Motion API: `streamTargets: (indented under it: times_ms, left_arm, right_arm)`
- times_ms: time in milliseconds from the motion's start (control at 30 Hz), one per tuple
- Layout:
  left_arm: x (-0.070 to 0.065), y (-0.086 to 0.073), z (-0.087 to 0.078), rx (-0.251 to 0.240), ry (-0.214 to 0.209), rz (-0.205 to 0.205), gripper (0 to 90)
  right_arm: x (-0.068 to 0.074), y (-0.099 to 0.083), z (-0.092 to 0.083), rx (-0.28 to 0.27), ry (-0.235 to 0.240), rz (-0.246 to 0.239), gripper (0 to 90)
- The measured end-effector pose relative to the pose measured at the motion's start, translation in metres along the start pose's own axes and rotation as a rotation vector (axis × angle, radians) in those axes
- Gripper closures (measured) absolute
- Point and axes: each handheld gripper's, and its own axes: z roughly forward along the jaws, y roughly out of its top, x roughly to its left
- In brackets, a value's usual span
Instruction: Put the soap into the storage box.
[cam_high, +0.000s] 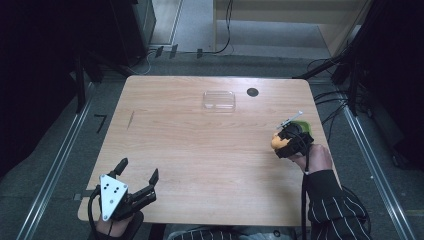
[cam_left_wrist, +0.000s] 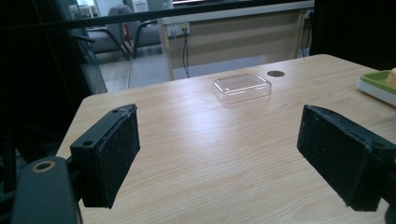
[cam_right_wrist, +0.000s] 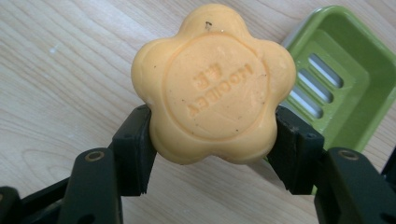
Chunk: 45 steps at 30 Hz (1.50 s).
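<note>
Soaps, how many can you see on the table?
1. The flower-shaped orange soap is pinched in the right claw, held just beside the green soap dish near the table's right edge. The clear lid looks empty.

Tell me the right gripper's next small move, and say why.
Probably carry the soap toward the clear lid, or away from the green dish: the right gripper is shut on it, lifted just beside that dish.

Orange flower-shaped soap (cam_right_wrist: 212, 84), clamped upright beside green soap dish (cam_right_wrist: 343, 79).
</note>
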Motion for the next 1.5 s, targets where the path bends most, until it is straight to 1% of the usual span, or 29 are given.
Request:
streamTargets:
  times_ms: [67,200,300,467,500,567,733,867,933,1033,1200,1233,1333,1467,1500]
  left_arm:
    - [0.0,0.0,0.0,0.0,0.0,0.0,13.7]
    - [0.0,0.0,0.0,-0.001,0.001,0.001,13.6]
    - [0.0,0.0,0.0,-0.001,0.0,0.002,13.7]
    - [0.0,0.0,0.0,0.0,0.001,0.002,13.6]
    - [0.0,0.0,0.0,0.001,0.001,0.001,13.6]
    - [0.0,0.0,0.0,0.001,0.001,0.001,13.6]
    - [0.0,0.0,0.0,0.001,0.001,0.004,13.6]
    - [0.0,0.0,0.0,0.001,0.001,0.002,13.6]
    - [0.0,0.0,0.001,0.001,0.001,0.002,13.7]
    - [0.0,0.0,0.0,0.001,0.001,0.003,13.6]
    - [0.0,0.0,0.0,0.001,0.001,0.002,13.6]
    - [0.0,0.0,0.0,0.001,0.002,0.002,13.6]
    - [0.0,0.0,0.0,0.001,0.001,0.003,13.6]
    - [0.0,0.0,0.0,0.001,0.001,0.005,13.6]
    - [0.0,0.0,0.0,0.001,0.001,0.005,13.6]
  right_arm:
    - [-0.003,0.0,-0.001,-0.002,-0.001,-0.001,39.7]
    - [-0.008,0.001,-0.001,-0.007,-0.004,0.018,39.7]
    - [-0.012,0.002,0.0,-0.008,-0.002,0.021,39.7]
    - [-0.018,0.003,-0.001,-0.012,-0.01,0.042,39.8]
    - [-0.019,0.003,-0.001,-0.013,-0.017,0.046,39.7]
    - [-0.024,0.003,-0.001,-0.017,-0.012,0.049,39.7]
    - [-0.032,0.001,-0.001,-0.015,-0.026,0.077,39.7]
    - [-0.04,0.0,0.001,-0.017,-0.026,0.095,39.7]
    - [-0.043,-0.001,0.002,-0.018,-0.034,0.104,39.7]
    - [-0.048,-0.001,0.002,-0.016,-0.034,0.109,39.7]
    - [-0.052,0.0,0.004,-0.01,-0.042,0.124,39.7]
    - [-0.054,0.0,0.004,-0.014,-0.039,0.12,39.7]
    - [-0.058,0.001,0.005,-0.014,-0.041,0.132,39.7]
    - [-0.063,0.001,0.01,-0.005,-0.04,0.138,39.7]
    - [-0.063,0.001,0.01,-0.001,-0.043,0.148,39.7]
